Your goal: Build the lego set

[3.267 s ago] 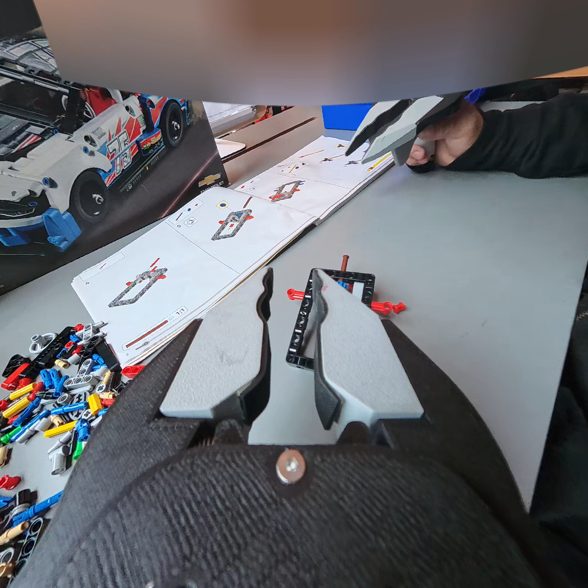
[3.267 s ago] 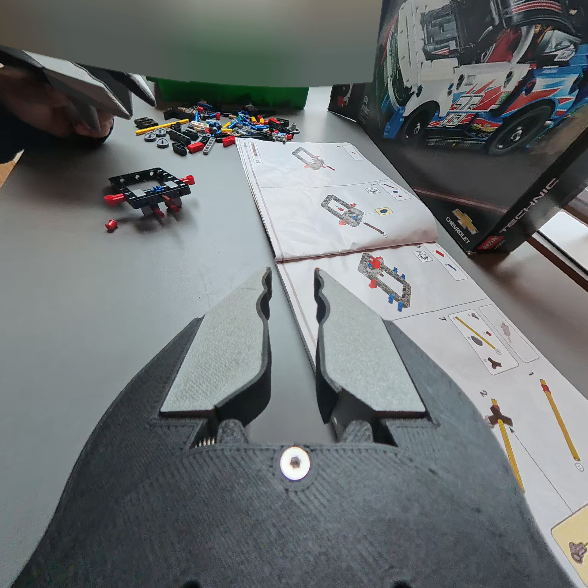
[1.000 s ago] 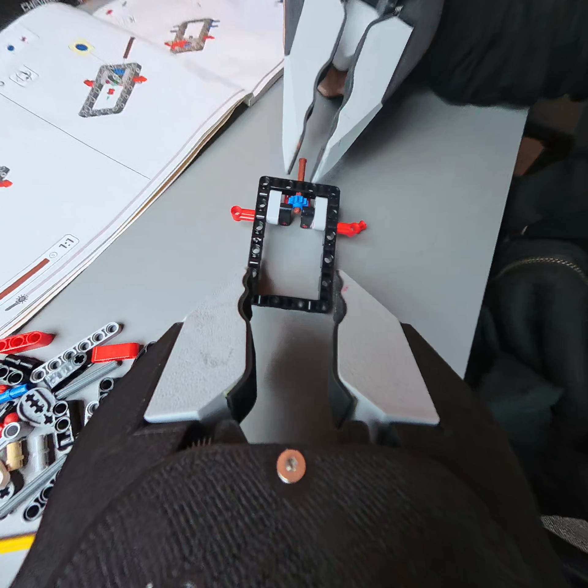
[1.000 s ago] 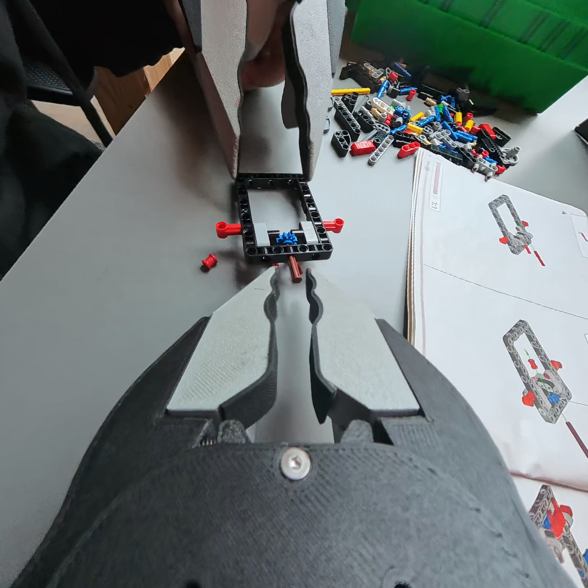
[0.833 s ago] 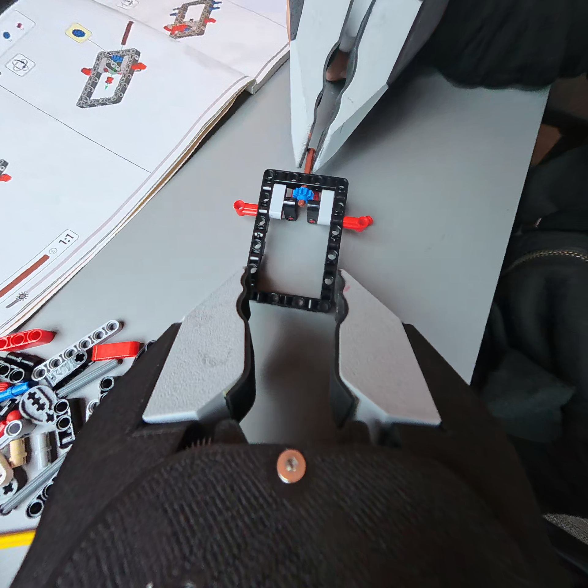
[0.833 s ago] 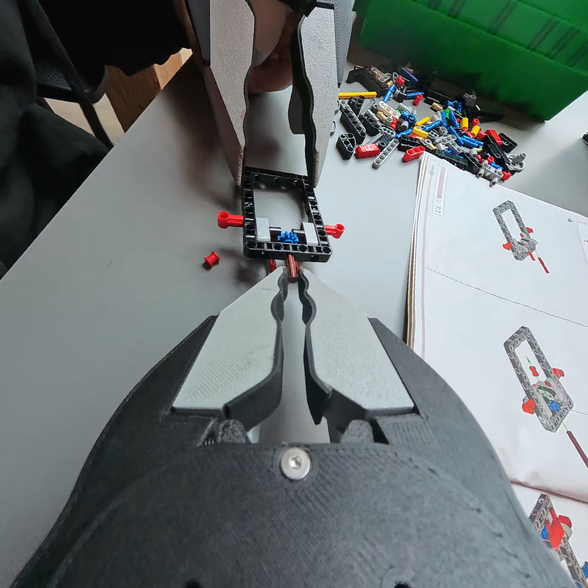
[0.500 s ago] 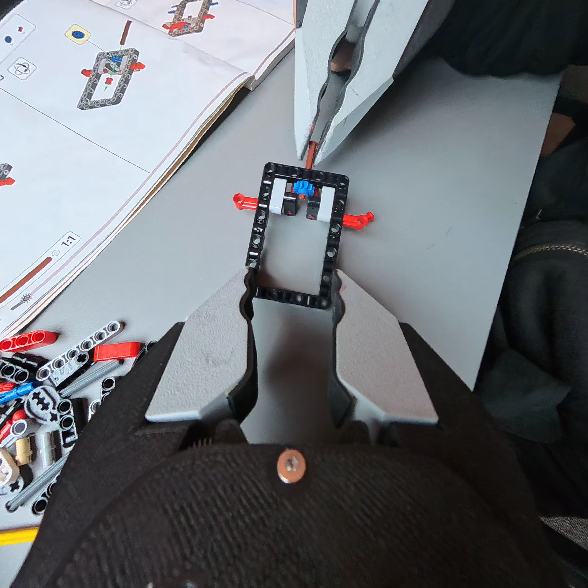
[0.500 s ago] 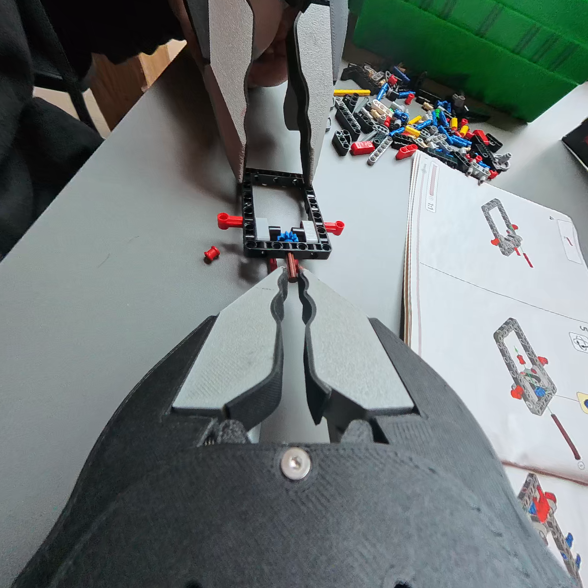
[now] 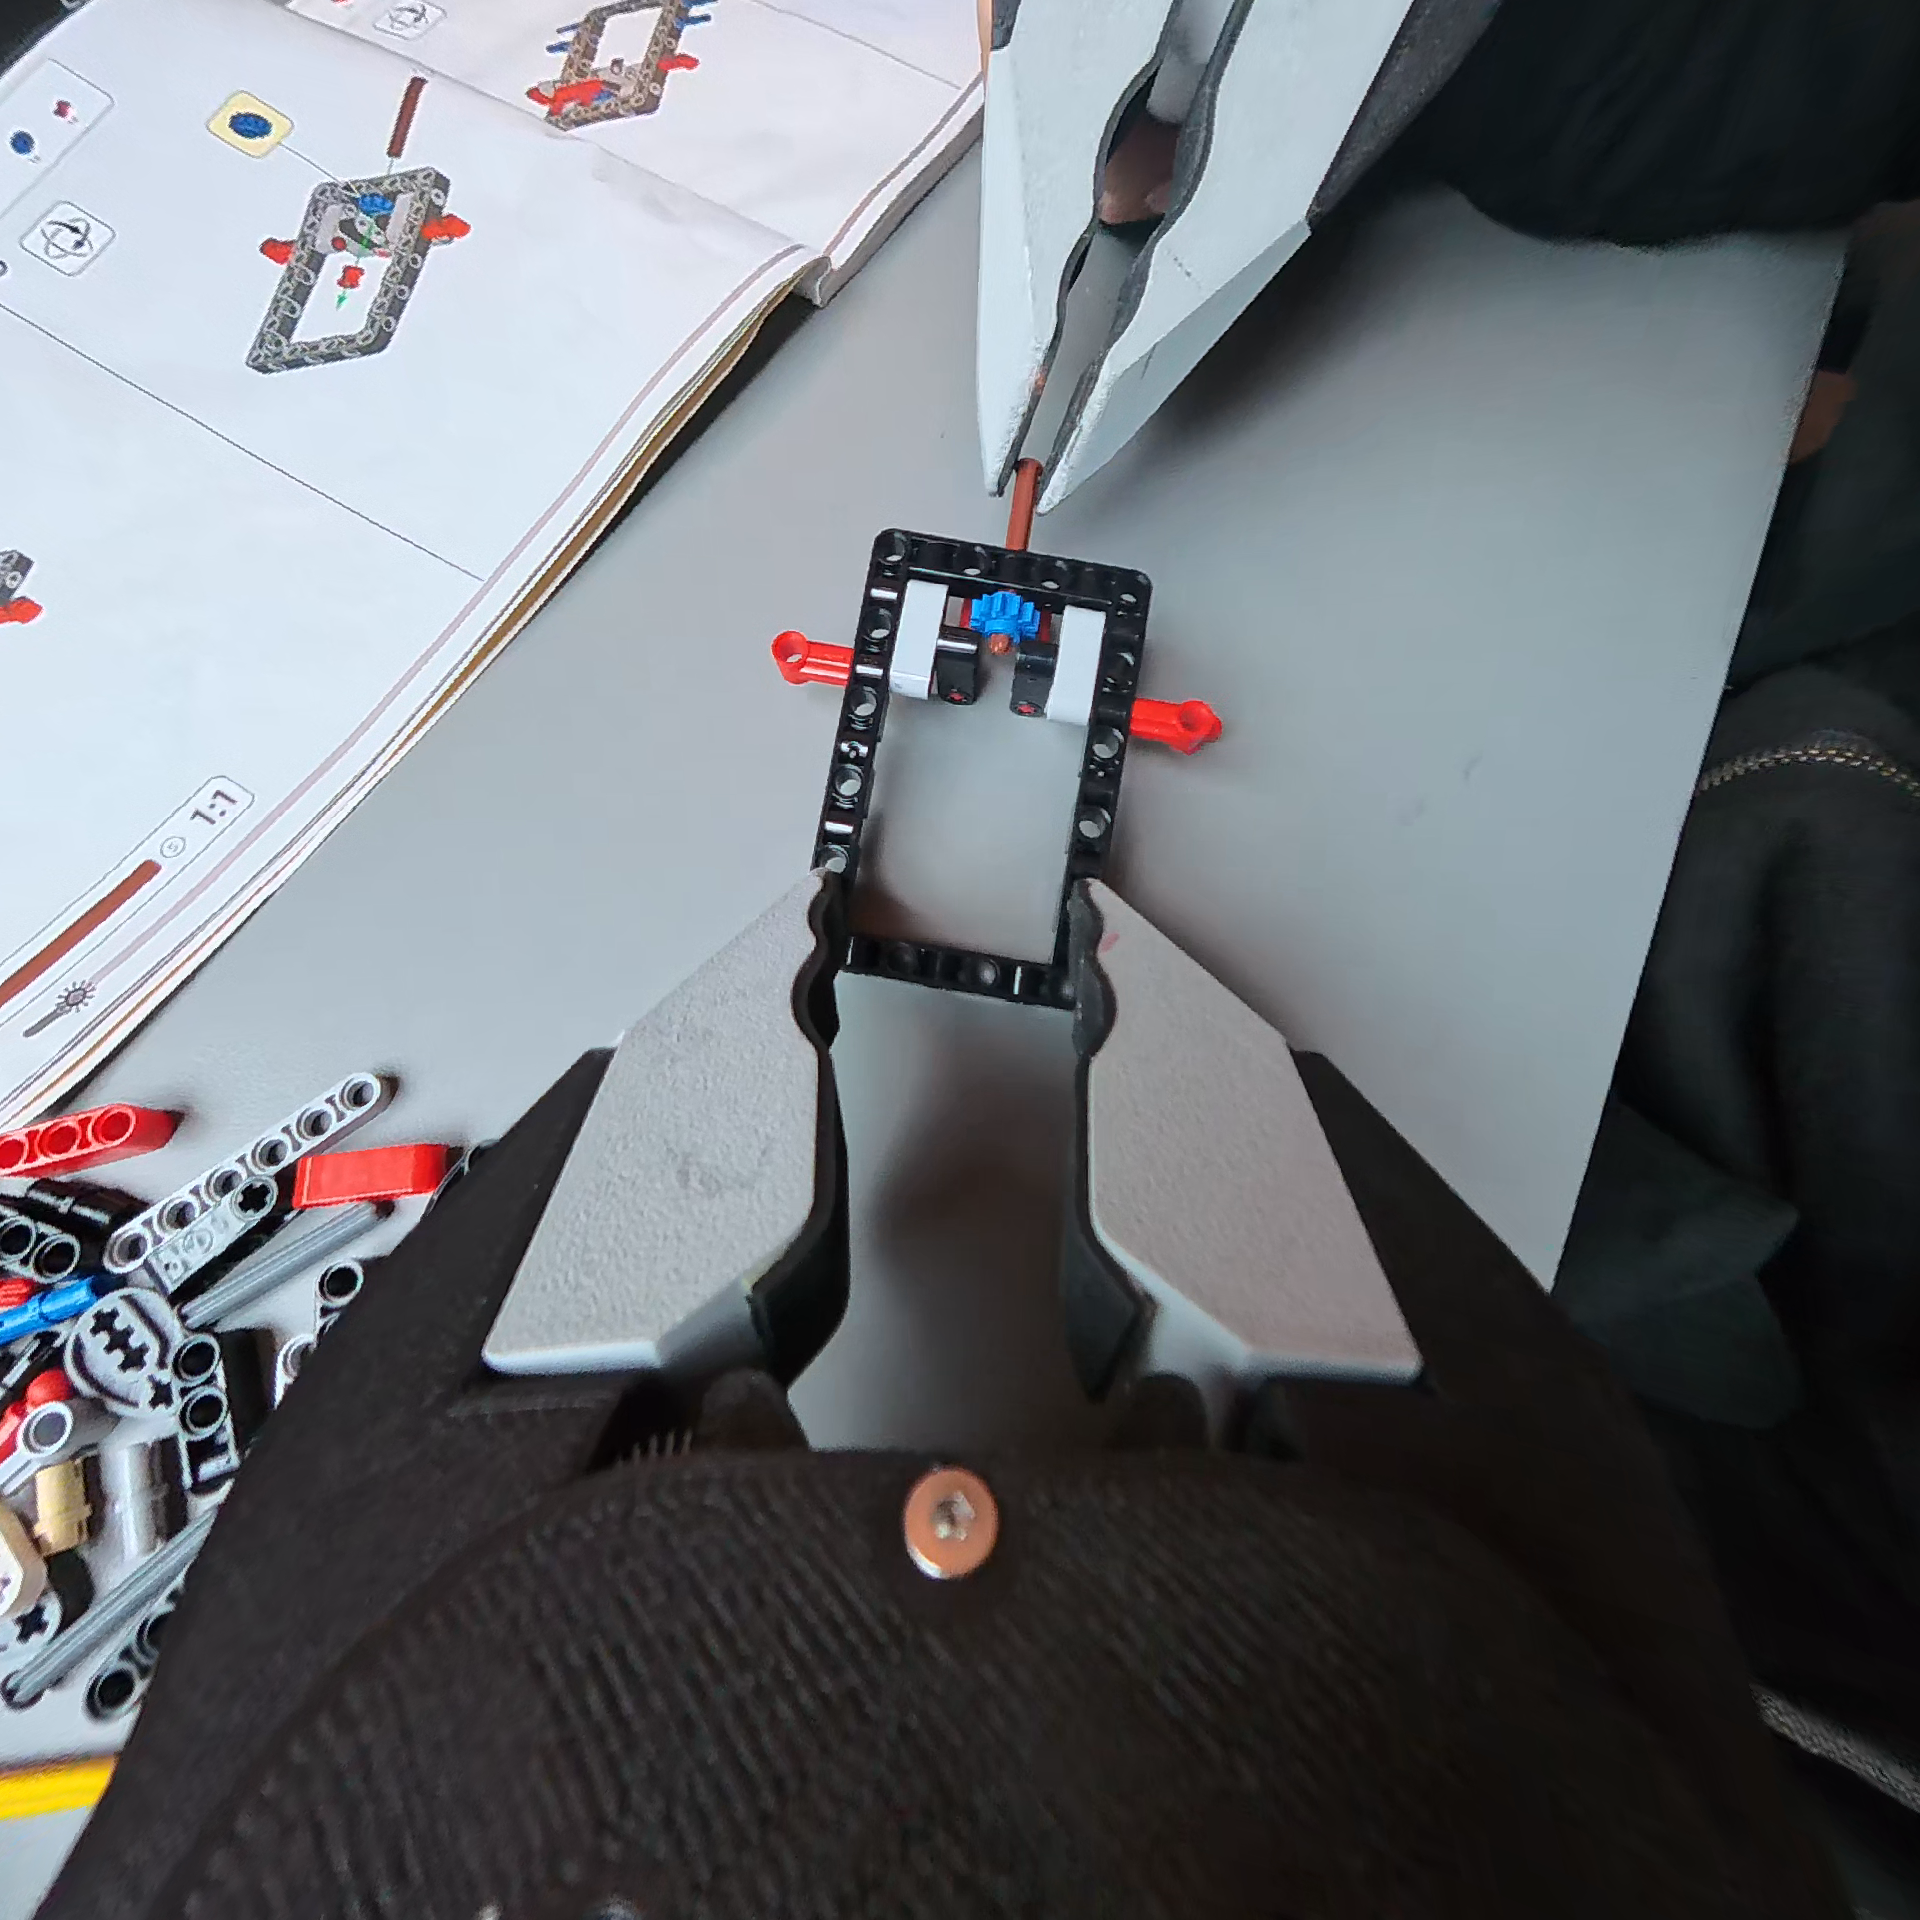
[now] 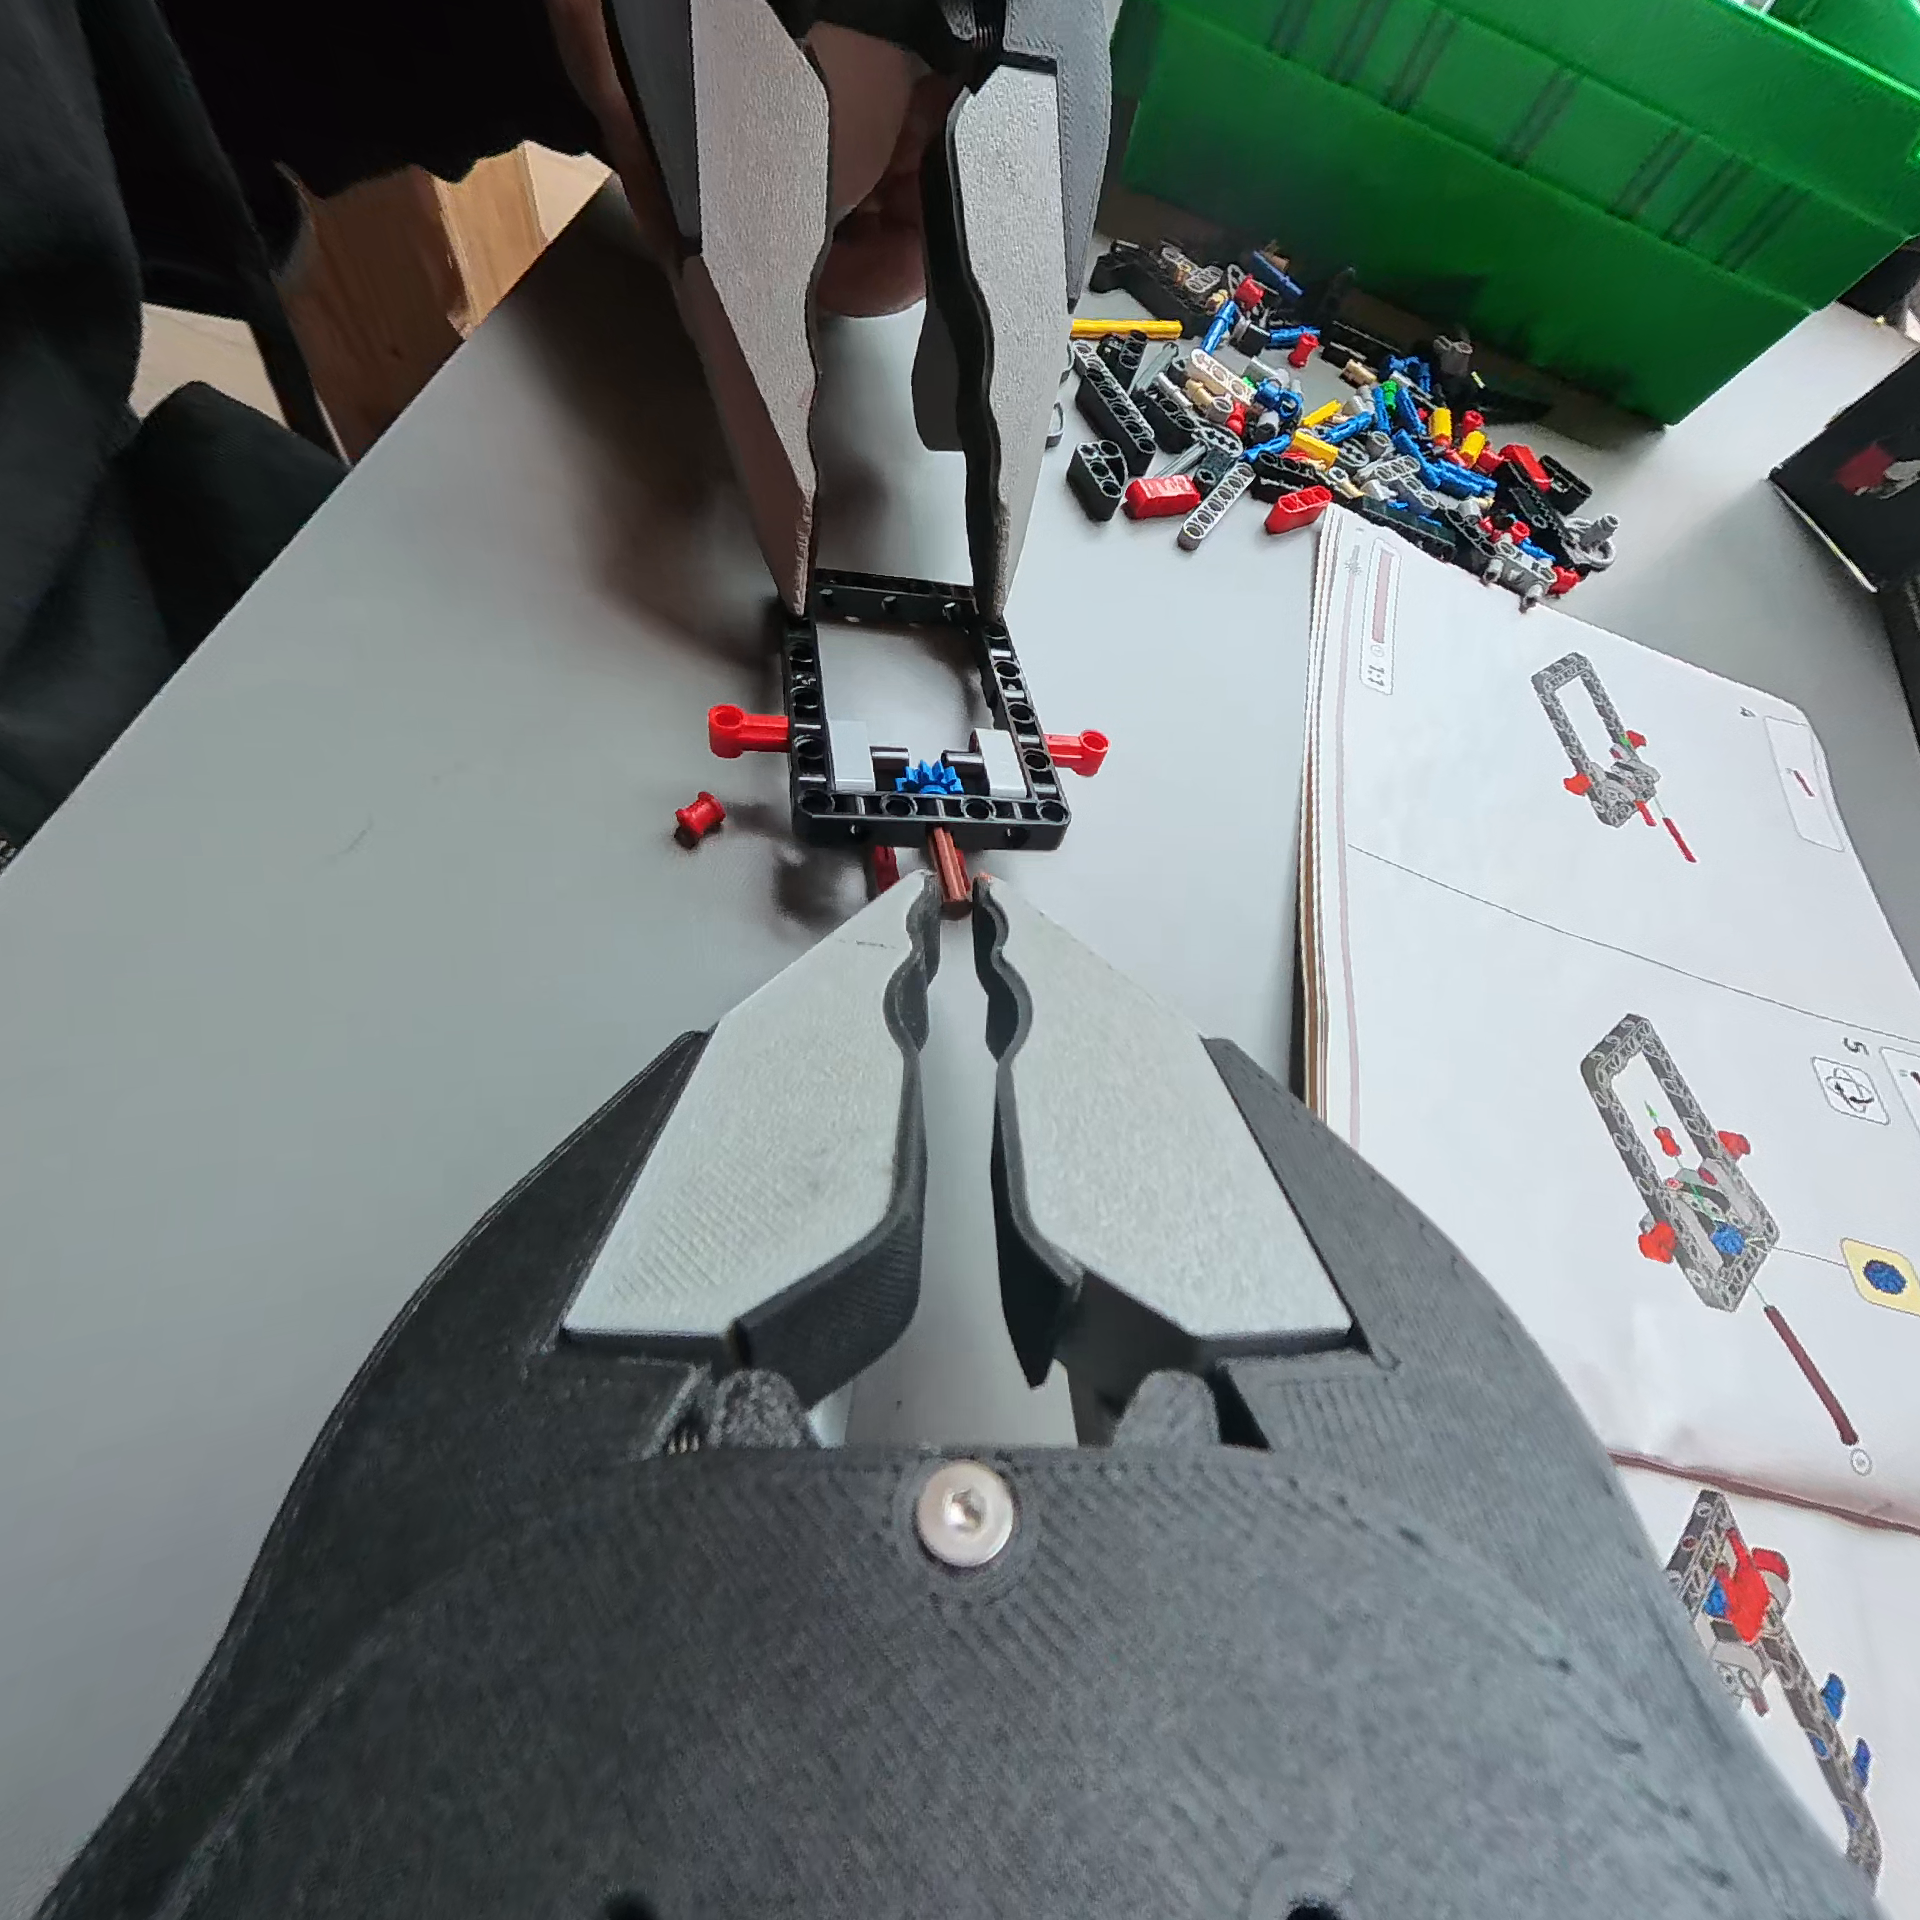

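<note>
A black rectangular lego frame lies flat on the grey table, with red pins on both sides, grey and black blocks and a blue gear inside. My left gripper is shut on the frame's near end, one finger on each side. My right gripper is shut on a brown axle that enters the frame toward the gear. In the left wrist view the right gripper comes in from the top, holding the axle. A loose red bush lies left of the frame.
The open instruction booklet lies left of the frame, and right of it in the right wrist view. A pile of loose lego parts lies before a green bin. The table edge is close on the right. The grippers' ends are close to 8 cm from one another. The left tips stand about 5 cm off the loose red bush.
Both grippers came to the frame. The left one closed on its near end. The right one closed on the brown axle and has pushed it slightly further into the frame.
</note>
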### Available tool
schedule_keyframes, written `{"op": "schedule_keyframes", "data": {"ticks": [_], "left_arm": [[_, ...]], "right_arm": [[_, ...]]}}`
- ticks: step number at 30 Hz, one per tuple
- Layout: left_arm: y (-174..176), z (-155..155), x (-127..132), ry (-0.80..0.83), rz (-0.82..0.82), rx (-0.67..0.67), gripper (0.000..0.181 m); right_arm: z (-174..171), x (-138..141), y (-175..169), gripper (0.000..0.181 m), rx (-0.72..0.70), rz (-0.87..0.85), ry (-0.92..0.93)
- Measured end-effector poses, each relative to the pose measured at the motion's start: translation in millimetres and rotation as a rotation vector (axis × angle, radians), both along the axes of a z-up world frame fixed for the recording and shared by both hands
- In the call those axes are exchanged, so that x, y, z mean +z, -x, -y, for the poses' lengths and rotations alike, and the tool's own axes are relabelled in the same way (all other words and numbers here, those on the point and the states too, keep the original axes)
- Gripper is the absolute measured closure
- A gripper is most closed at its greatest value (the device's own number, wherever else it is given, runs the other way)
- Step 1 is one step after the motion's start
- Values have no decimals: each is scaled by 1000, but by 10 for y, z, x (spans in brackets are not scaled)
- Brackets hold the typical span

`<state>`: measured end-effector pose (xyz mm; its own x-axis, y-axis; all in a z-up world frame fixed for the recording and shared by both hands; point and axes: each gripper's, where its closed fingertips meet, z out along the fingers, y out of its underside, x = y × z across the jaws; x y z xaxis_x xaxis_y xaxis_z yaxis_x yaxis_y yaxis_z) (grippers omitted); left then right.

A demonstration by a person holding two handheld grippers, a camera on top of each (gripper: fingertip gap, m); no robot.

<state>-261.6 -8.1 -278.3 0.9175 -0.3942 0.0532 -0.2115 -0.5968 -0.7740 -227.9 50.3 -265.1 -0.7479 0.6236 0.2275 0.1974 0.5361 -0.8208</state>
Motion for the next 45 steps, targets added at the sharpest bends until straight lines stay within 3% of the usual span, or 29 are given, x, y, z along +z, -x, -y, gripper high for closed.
{"op": "schedule_keyframes", "data": {"ticks": [45], "left_arm": [[-110,-106,13,15,62,-32,140]], "right_arm": [[-171,201,-144,174,-2,-25,161]]}}
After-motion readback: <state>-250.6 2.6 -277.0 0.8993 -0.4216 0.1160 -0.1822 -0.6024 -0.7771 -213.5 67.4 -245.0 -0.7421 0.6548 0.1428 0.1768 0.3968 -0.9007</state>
